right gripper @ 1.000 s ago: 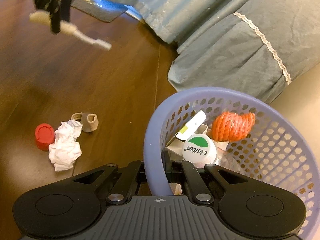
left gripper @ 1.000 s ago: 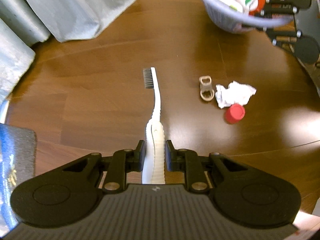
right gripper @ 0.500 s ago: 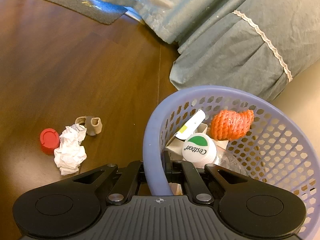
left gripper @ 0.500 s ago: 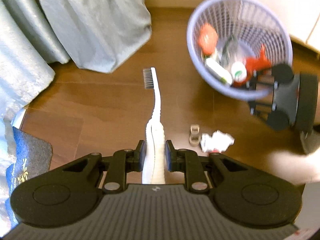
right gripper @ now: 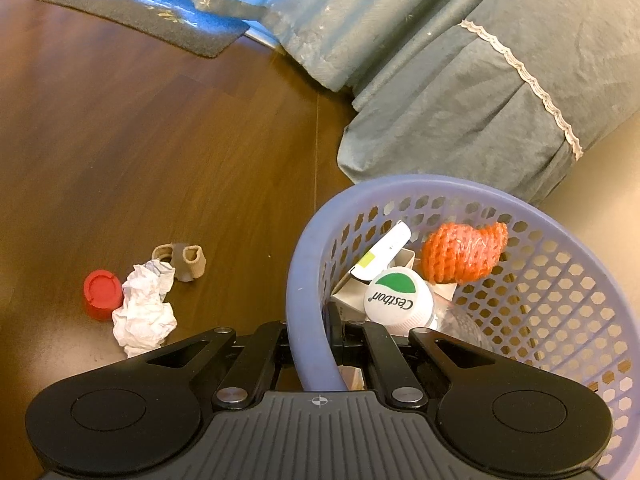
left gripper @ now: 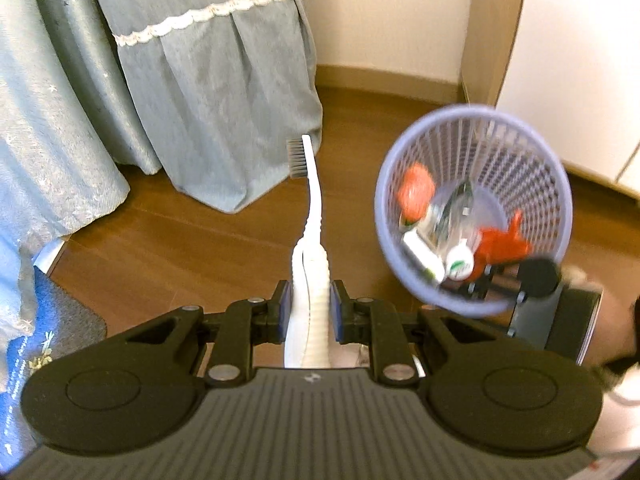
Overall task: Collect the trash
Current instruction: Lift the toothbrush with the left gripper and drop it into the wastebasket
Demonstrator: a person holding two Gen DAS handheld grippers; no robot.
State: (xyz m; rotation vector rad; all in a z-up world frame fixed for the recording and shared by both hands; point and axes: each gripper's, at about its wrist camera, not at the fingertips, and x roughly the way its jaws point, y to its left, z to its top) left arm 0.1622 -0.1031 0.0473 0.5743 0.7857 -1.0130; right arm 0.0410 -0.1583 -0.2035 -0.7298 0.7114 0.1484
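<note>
Dark wooden flooring is running under everything, with grey-blue lace-trimmed curtains (left gripper: pixel 208 92) hanging to it and a blue mat (right gripper: pixel 160 12) lying by the window side.

The left gripper (left gripper: pixel 308 312) is pinching the ribbed handle of a white toothbrush (left gripper: pixel 310 240) between its fingers (left gripper: pixel 282 312), with the bristle end pointing away toward the curtain hem. A second ago this toothbrush was hanging low over the floor, beside the leftover scraps; now it is being carried much higher, and the lavender basket (left gripper: pixel 404 264) is showing from above at the right of the left wrist view, its whole mouth open to the camera. That suggests the pickup is done and the carry toward the basket is under way, with the drop not yet made.

The right gripper (right gripper: pixel 316 360) is keeping its place as before, its fingers pressed together on the basket (right gripper: pixel 308 280) rim and holding it tilted. Inside are lying an orange net bundle (right gripper: pixel 464 254), a white cap with a green leaf mark (right gripper: pixel 398 300) and some carton pieces.

On the floor, well clear of the basket, a red bottle cap (right gripper: pixel 102 292), a crumpled white tissue (right gripper: pixel 144 312) touching it, and a beige looped strap (right gripper: pixel 182 260) are waiting to be collected.
</note>
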